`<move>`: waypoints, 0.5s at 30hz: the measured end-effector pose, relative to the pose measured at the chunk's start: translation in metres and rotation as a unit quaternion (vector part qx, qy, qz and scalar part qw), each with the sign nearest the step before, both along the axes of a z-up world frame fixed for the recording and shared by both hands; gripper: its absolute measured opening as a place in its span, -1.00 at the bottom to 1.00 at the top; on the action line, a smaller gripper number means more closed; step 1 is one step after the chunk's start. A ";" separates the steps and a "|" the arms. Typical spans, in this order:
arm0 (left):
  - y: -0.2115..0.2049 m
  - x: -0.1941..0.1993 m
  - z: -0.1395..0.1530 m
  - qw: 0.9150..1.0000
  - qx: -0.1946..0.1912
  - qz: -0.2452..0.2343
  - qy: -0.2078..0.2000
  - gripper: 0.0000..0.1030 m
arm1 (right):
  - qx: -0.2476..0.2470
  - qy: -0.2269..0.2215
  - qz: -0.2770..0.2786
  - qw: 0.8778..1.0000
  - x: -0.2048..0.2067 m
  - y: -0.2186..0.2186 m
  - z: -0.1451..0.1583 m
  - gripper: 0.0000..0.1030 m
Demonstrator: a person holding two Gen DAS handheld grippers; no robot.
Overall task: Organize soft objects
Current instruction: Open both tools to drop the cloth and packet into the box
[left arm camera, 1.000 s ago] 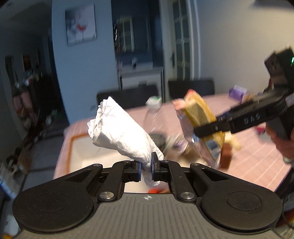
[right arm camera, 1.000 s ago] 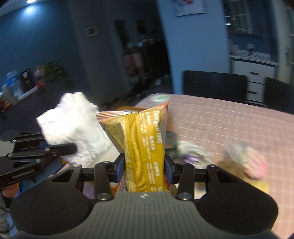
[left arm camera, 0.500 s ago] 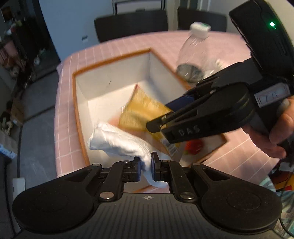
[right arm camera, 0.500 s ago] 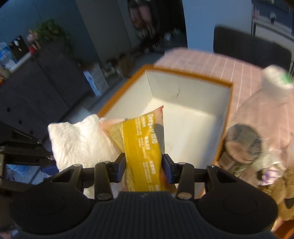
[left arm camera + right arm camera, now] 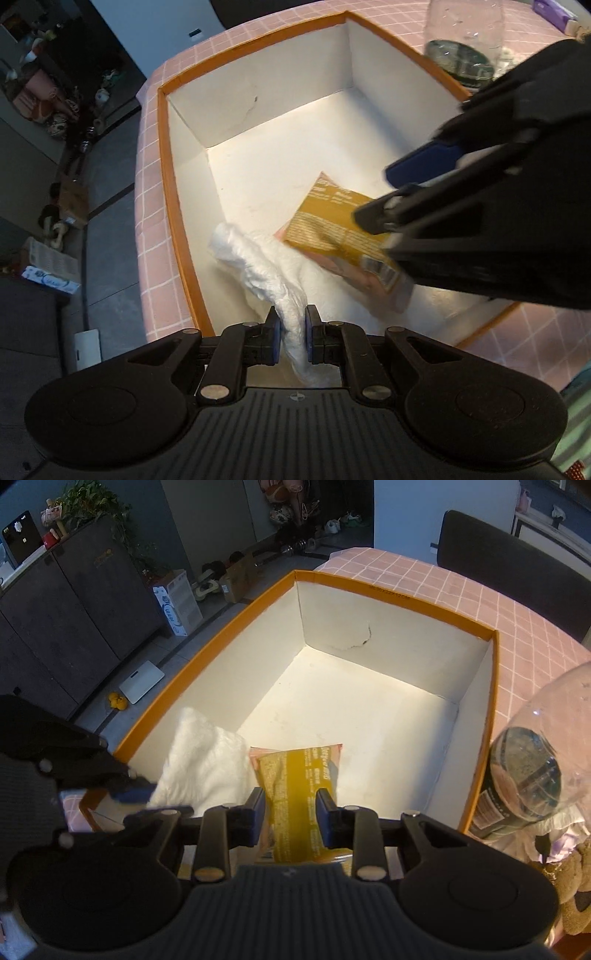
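Note:
A white-lined box with an orange rim (image 5: 162, 155) (image 5: 391, 602) sits on the pink checked table. My left gripper (image 5: 291, 334) is shut on a crumpled white paper towel (image 5: 258, 264), whose free end rests on the box floor near the left wall. My right gripper (image 5: 290, 818) is shut on a yellow snack packet (image 5: 299, 775), held low inside the box beside the towel (image 5: 203, 764). The right gripper (image 5: 406, 206) shows at the right of the left wrist view, over the packet (image 5: 332, 225). The left gripper (image 5: 133, 794) shows at the left of the right wrist view.
A clear plastic bottle (image 5: 535, 771) (image 5: 461, 48) stands just outside the box's right wall. A brown plush toy (image 5: 576, 893) lies by it. The table edge drops to the floor on the left. A dark chair (image 5: 509, 576) stands behind the table.
Both grippers have come down from above the table into the box. The towel and the packet now lie low on the box floor, side by side, still held.

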State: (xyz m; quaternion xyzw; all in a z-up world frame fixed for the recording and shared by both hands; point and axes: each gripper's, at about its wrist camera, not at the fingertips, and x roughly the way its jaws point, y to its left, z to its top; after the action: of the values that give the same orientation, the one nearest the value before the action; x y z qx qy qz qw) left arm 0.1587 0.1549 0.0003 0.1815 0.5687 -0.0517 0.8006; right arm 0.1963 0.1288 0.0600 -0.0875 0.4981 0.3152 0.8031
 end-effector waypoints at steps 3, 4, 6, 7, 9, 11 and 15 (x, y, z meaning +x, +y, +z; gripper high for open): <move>0.001 -0.002 0.004 1.000 0.001 0.005 -0.003 -0.47 | 0.001 -0.007 0.002 1.000 0.000 -0.002 0.001 -0.38; 0.000 -0.003 0.007 1.000 0.002 0.003 -0.007 -0.38 | 0.002 -0.009 0.003 1.000 -0.001 -0.004 0.002 -0.37; -0.002 -0.006 0.012 1.000 0.001 -0.001 -0.018 -0.23 | 0.006 -0.014 0.004 1.000 -0.003 -0.009 0.006 -0.33; -0.002 -0.008 0.017 1.000 -0.002 0.000 -0.024 -0.16 | 0.009 -0.015 0.005 1.000 -0.004 -0.011 0.009 -0.33; -0.005 -0.013 0.026 0.999 -0.010 0.000 -0.038 -0.05 | 0.016 -0.019 0.007 1.000 -0.007 -0.015 0.014 -0.26; -0.005 -0.015 0.032 0.999 -0.018 0.000 -0.051 -0.04 | 0.025 -0.023 0.005 0.999 -0.010 -0.021 0.018 -0.14; -0.004 -0.026 0.051 0.994 -0.044 0.005 -0.101 -0.04 | 0.052 -0.042 -0.003 0.998 -0.020 -0.041 0.029 -0.08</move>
State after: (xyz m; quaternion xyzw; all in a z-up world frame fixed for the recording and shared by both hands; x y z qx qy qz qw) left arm 0.1329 0.1504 0.0517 0.1476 0.4832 -0.0540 0.8613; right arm 0.1760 0.0873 0.0894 -0.0576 0.4476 0.3343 0.8274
